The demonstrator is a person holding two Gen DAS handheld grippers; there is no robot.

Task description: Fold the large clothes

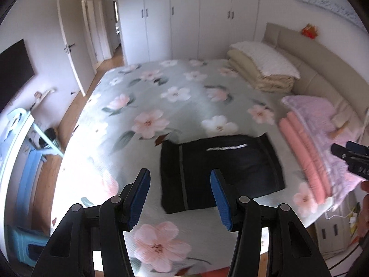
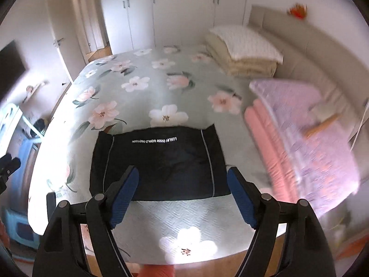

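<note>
A black garment (image 1: pixel 221 170) with grey stripes and white lettering lies folded into a flat rectangle on the floral bedspread (image 1: pixel 147 97) near the front edge of the bed. It also shows in the right wrist view (image 2: pixel 159 161). My left gripper (image 1: pixel 181 198) is open and empty, held above the bed just in front of the garment. My right gripper (image 2: pixel 183 196) is open and empty, held above the garment's near edge. The right gripper also shows at the right edge of the left wrist view (image 1: pixel 350 159).
A folded pink and lilac quilt stack (image 2: pixel 299 143) lies right of the garment. Cream bedding with a pillow (image 2: pixel 244 48) sits by the headboard. White wardrobes (image 1: pixel 184 16) stand behind the bed. A blue chair (image 1: pixel 30 143) and a wall TV (image 1: pixel 13 67) are at left.
</note>
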